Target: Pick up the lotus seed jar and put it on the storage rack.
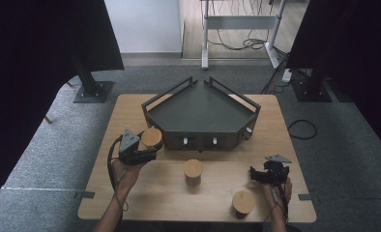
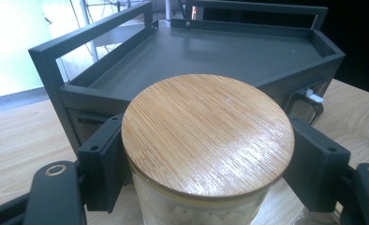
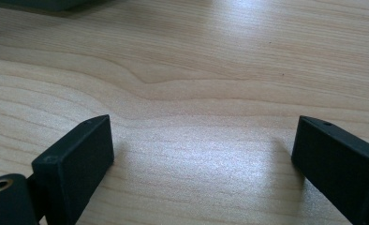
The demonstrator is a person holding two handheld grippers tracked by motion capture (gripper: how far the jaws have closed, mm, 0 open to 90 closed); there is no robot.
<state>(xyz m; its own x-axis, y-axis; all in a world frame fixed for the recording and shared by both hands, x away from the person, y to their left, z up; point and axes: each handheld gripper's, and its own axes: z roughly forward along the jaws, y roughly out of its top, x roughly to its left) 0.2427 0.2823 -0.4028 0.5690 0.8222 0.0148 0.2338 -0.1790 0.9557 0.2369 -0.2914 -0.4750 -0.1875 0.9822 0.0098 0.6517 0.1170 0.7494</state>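
Left tool (image 2: 206, 154) pinching glass jar (image 2: 206, 140): round bamboo lid, white contents.

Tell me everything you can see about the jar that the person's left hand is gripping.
The jar is a clear glass one with a round, flat bamboo lid; small white pieces show inside. It stands upright near the table's left side, close beside the dark tray's front-left corner. The left hand-held gripper clamps it, one black jaw on each side just under the lid.

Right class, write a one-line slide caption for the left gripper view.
Left gripper clamps a bamboo-lidded glass jar beside the dark corner shelf.
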